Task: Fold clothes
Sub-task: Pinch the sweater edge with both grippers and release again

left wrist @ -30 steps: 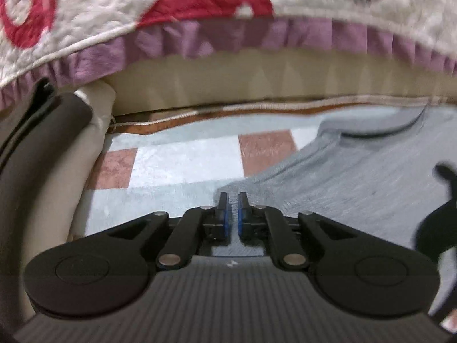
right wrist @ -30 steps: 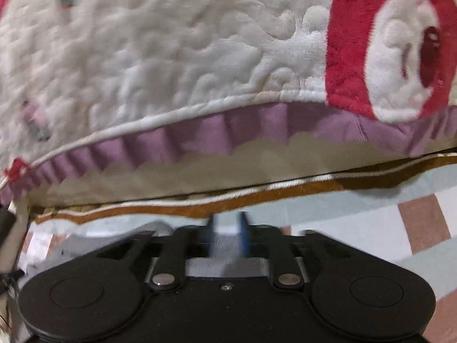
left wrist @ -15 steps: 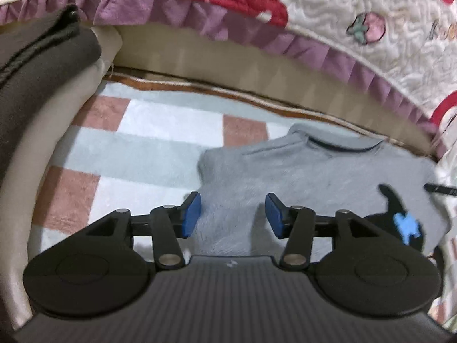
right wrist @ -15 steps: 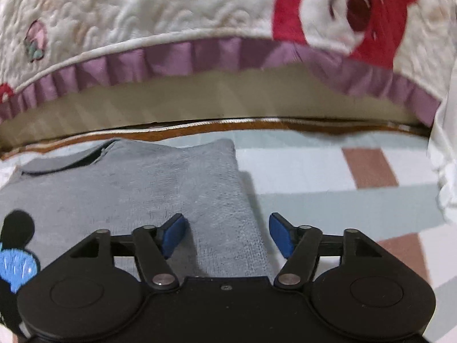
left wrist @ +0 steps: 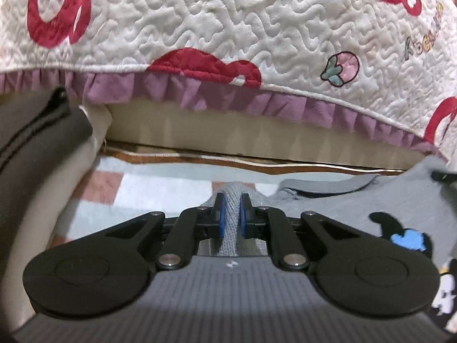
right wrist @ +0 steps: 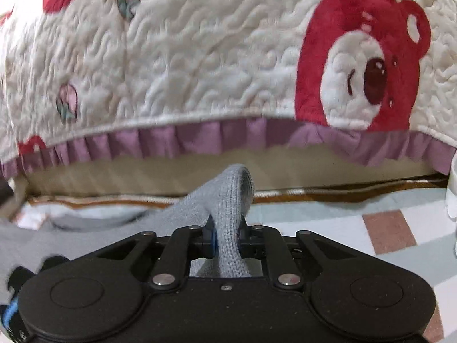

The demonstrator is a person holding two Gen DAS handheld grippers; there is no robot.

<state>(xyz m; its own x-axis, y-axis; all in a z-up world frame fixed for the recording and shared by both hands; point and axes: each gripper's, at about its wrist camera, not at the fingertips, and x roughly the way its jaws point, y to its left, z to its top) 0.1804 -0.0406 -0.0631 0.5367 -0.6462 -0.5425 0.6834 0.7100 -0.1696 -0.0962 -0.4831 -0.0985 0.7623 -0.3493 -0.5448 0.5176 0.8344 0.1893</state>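
A grey knit sweater (left wrist: 328, 203) with a cartoon print lies on a checked blanket (left wrist: 160, 188). In the left wrist view my left gripper (left wrist: 231, 214) is shut on a pinched fold at the sweater's left shoulder edge, and the cloth bulges up between the blue pads. In the right wrist view my right gripper (right wrist: 227, 235) has its jaws closing on a raised fold of the grey sweater (right wrist: 228, 194). The pads press on that cloth, which loops up above the fingers. The sweater's collar (left wrist: 325, 188) shows to the right of the left gripper.
A quilted white cover (left wrist: 228, 28) with red bears and a purple frill hangs over the bed edge just beyond. A dark folded garment on a cream cushion (left wrist: 34, 148) sits at the left. Something white (right wrist: 451, 191) stands at the right edge of the checked blanket (right wrist: 380, 228).
Both grippers were spread wide over the flat sweater half a second ago. Now each has closed on a sweater edge, and the cloth is lifted between the pads.
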